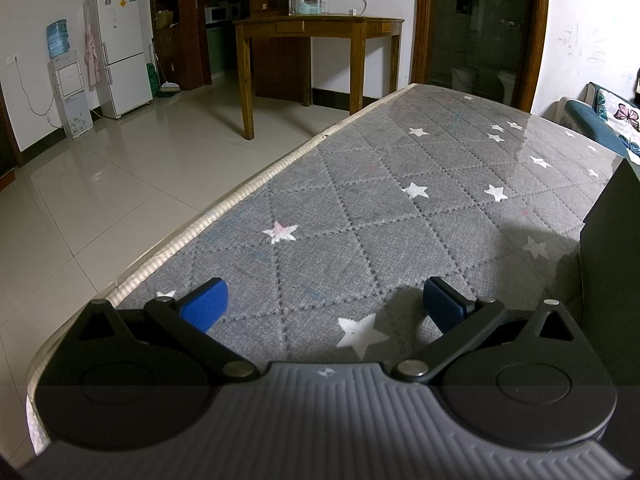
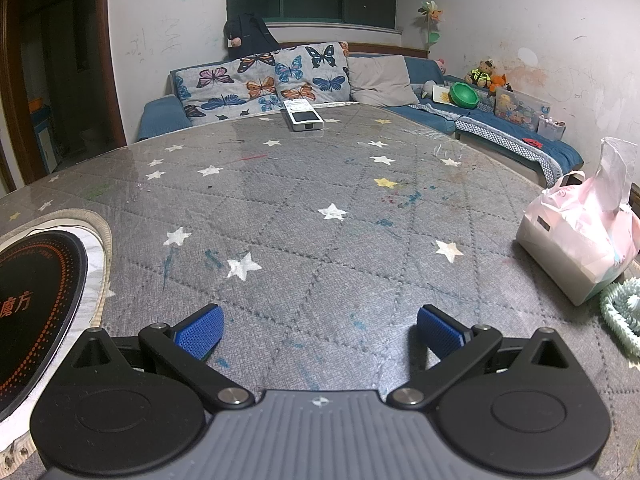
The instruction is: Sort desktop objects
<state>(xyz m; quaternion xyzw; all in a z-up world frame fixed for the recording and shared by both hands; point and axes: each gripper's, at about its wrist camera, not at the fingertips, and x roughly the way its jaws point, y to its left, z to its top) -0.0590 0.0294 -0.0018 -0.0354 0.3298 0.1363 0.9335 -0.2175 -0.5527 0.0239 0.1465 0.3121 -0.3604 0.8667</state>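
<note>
In the left wrist view, the left tool sits low in the frame with its blue pads spread wide and nothing between them. It hangs over the worktop, a grey quilted cover with white stars under a clear sheet. At the right edge of the frame a dark box stands on the worktop, only partly in view. Beyond the worktop's pale edge, in the upper left, lie a tiled floor, a white fridge and a water dispenser; a wooden table with jars stands at the upper middle.

In the right wrist view, the right tool is also spread wide and empty, its blue fingers low in the frame above the same starred cover. At the lower left a round black induction cooker is set in a pale ring. At the right edge a pink tissue pack rests on the worktop, with a pale green ribbed object just beside it, below. Well apart, at the far edge in the upper middle, lies a white remote control. Behind it runs a blue sofa with butterfly cushions.
</note>
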